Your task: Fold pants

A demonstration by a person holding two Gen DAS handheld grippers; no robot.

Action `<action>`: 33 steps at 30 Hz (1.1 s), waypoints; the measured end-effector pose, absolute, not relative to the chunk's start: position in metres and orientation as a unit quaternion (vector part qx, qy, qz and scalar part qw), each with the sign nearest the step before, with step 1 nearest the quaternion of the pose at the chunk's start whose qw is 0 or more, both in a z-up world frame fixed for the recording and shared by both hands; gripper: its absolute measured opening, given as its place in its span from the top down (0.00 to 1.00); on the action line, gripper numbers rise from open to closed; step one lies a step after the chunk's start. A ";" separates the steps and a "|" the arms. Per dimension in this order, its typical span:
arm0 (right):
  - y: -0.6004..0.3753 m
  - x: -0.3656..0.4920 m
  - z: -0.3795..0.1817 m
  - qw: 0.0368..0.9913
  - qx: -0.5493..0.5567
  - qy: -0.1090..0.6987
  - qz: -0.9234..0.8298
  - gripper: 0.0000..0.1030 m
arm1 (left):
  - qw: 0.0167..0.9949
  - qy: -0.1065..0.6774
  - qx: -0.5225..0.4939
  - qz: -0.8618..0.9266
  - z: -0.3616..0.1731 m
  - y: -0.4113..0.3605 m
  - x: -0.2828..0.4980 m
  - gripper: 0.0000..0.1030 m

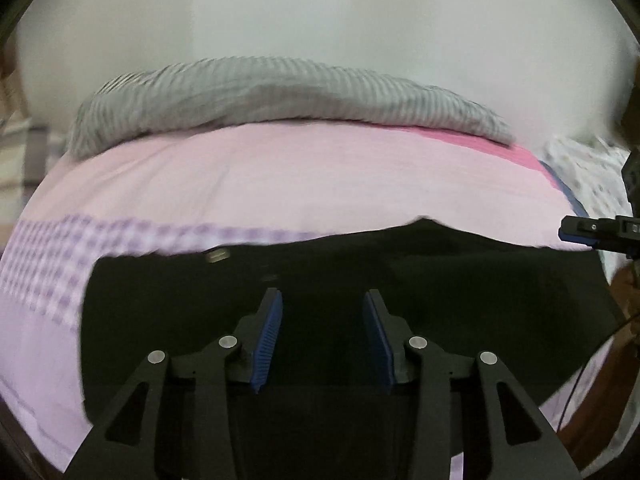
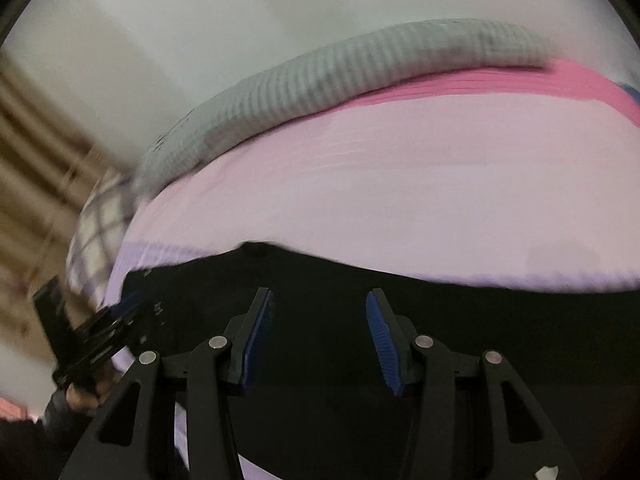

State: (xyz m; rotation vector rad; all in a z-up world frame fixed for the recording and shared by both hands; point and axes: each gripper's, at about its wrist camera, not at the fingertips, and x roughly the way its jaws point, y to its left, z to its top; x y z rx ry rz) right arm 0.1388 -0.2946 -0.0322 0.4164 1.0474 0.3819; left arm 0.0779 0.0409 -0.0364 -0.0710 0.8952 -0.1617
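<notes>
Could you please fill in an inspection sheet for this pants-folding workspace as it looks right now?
Surface: bed with pink sheet, checked purple band at one side.
Job's things: black pants lying spread on the sheet; fold state unclear.
Clutter: grey striped blanket bunched along the far edge.
Grippers: left gripper and right gripper both open above the pants, nothing between the pads.
Cables: thin dark cable at the right edge of the left view.
Surroundings: pale wall behind the bed; the rest is blurred.
</notes>
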 end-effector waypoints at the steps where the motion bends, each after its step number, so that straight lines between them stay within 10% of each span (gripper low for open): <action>1: -0.284 0.146 -0.032 0.826 0.185 0.498 0.191 0.55 | 0.897 0.434 -0.037 -0.070 -0.040 0.046 0.080 0.57; 19: -0.166 0.231 -0.090 0.746 0.054 0.593 0.298 0.61 | 0.895 0.443 -0.003 -0.060 -0.065 0.058 0.079 0.56; 22: -0.157 0.229 -0.093 0.736 0.054 0.597 0.315 0.87 | 0.894 0.444 0.010 -0.058 -0.069 0.055 0.075 0.54; 33: -0.166 0.242 -0.077 0.776 0.069 0.561 0.279 0.94 | 0.892 0.449 0.028 -0.048 -0.076 0.050 0.066 0.42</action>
